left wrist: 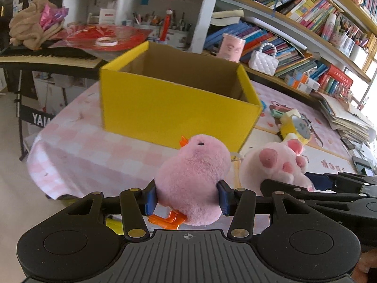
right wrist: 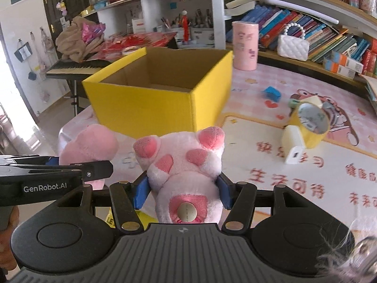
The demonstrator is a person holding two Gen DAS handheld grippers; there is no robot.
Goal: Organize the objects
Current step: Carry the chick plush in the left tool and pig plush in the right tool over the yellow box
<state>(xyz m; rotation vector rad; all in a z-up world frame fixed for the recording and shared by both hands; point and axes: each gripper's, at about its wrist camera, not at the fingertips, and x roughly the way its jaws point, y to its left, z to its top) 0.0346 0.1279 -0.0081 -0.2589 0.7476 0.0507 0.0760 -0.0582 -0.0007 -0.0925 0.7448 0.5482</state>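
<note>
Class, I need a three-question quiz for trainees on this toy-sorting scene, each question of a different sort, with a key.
1. True or false: the yellow box already holds a toy.
2. Which toy does the left gripper grip? A. pink chick B. plush paw C. tape roll
3. Fill in: the right gripper is shut on the ____.

Key: 1. False; what shows of its inside is bare cardboard, though the near walls hide part of the floor. 2. A. 3. Plush paw.
</note>
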